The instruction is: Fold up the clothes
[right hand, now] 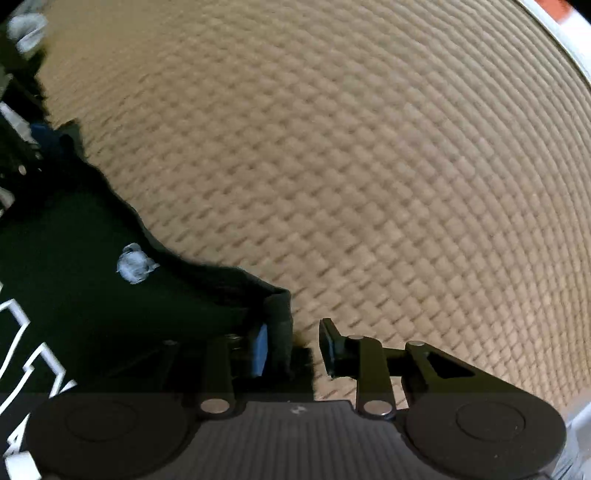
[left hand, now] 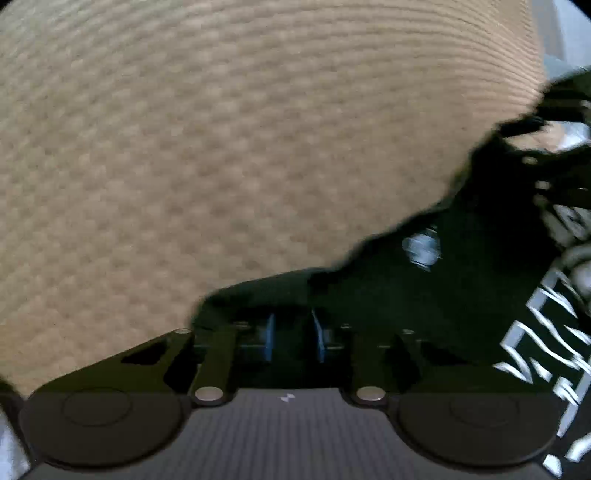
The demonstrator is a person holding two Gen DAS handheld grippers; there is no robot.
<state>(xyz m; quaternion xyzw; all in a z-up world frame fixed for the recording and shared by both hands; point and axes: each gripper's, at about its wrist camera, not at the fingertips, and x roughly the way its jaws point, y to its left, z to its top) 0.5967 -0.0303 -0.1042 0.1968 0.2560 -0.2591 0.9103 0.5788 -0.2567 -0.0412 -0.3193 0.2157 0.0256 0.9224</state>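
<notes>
— What was seen of the surface and the cloth?

— A tan woven mat (left hand: 221, 147) with a coarse, ribbed basket-like weave was spread under everything. A black garment (left hand: 424, 314) of soft, matte fabric was laid on it, its edge wavy and rumpled. White angular block lettering (left hand: 543, 332) was printed on it, and a small pale, roundish emblem (left hand: 421, 247) was seen near the edge. In the left wrist view the garment was found at the lower right; in the right wrist view it was found at the lower left (right hand: 74, 277).

— How were the jaws found?

— The left gripper (left hand: 293, 338) was seen with its blue pads (left hand: 269, 338) drawn near each other, and dark fabric was bunched between them; whether the cloth was pressed could not be told. The right gripper (right hand: 293, 350) was seen parted: a folded hem corner (right hand: 280, 325) was set against its blue pad (right hand: 261, 349), while the other finger (right hand: 330, 347) was kept apart from it, over bare mat.

— What else was around?

— A white rim with a red patch (right hand: 561, 22) was noticed at the mat's far corner. Dark, blurred shapes (left hand: 554, 122) were seen beyond the garment, too smeared to be identified.
</notes>
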